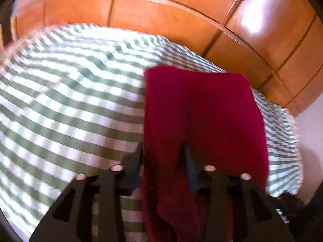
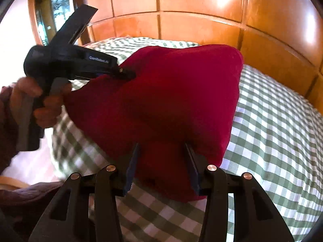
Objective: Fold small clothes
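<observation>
I've got the red garment (image 2: 161, 100) mid-frame, lifted over the green-checked bed (image 2: 272, 121). My left gripper (image 2: 125, 73), upper left in right-wrist view, is clamped on its edge; right gripper (image 2: 161, 151) fingers apart w/ cloth between, grip unclear.

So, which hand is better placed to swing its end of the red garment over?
Probably left: the left tongs pinch the red garment at its raised end above the checked bed; the right tongs sit at the nearer edge.
</observation>
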Demonstrator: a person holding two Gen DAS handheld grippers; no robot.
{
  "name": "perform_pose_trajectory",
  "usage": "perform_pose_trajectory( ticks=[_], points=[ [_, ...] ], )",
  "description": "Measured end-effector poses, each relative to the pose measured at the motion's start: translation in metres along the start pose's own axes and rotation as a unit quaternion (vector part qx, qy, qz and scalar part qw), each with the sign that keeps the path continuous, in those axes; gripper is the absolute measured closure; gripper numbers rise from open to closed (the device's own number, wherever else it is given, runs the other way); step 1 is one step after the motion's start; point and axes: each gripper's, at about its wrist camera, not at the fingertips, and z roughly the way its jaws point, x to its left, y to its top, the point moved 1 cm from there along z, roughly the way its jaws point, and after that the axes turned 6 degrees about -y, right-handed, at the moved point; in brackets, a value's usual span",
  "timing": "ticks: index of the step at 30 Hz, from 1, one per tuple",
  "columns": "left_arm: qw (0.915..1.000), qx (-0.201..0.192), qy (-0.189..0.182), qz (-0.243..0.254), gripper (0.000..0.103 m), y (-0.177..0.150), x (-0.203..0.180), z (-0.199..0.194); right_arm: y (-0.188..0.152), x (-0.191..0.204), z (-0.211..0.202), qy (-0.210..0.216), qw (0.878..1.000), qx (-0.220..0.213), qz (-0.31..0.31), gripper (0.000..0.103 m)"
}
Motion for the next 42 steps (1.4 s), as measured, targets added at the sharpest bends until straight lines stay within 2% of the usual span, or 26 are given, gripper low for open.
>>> perform_pose_trajectory(
  ticks=[1, 3, 8, 14, 18, 21, 24, 32, 36, 38, 42],
  points=[
    [0.9996, -0.018, 0.019, 0.010, 0.056, -0.001, -0.004, -0.007, 0.002, -0.004, -0.003, 0.012, 1.000, 0.003, 0.007, 0.056],
    [0.9983, -0.041, 0.032, 0.024, 0.055, -0.003, -0.010, -0.017, 0.014, -0.017, -0.014, 0.026, 0.999, -0.006, 0.029, 0.056],
    [0.9948, -0.077, 0.048, 0.046, 0.057, -0.001, -0.019, -0.032, 0.059, -0.060, -0.016, 0.009, 0.993, -0.043, 0.107, 0.056],
    [0.9952, -0.049, 0.062, 0.059, 0.058, -0.008, -0.025, -0.009, 0.111, -0.075, 0.035, -0.015, 0.988, -0.014, 0.156, 0.056],
    [0.9956, -0.040, 0.061, 0.060, 0.057, -0.012, -0.025, 0.001, 0.124, -0.078, 0.080, -0.070, 0.987, 0.028, 0.141, 0.055],
    [0.9958, -0.039, 0.056, 0.060, 0.057, -0.010, -0.026, 0.003, 0.120, -0.085, 0.109, -0.098, 0.986, 0.053, 0.124, 0.045],
    [0.9962, -0.038, 0.050, 0.060, 0.057, -0.011, -0.025, 0.004, 0.114, -0.094, 0.118, -0.094, 0.986, 0.045, 0.132, 0.042],
    [0.9961, -0.043, 0.051, 0.056, 0.056, -0.013, -0.027, -0.001, 0.109, -0.094, 0.112, -0.083, 0.986, 0.028, 0.142, 0.039],
    [0.9953, -0.046, 0.060, 0.060, 0.053, -0.015, -0.028, -0.005, 0.106, -0.100, 0.104, -0.088, 0.982, 0.023, 0.167, 0.017],
    [0.9949, -0.048, 0.064, 0.061, 0.051, -0.017, -0.027, -0.008, 0.101, -0.106, 0.095, -0.072, 0.979, 0.013, 0.193, 0.016],
    [0.9946, -0.049, 0.068, 0.060, 0.048, -0.019, -0.025, -0.011, 0.084, -0.106, 0.074, -0.057, 0.978, -0.001, 0.201, 0.014]
  ],
)
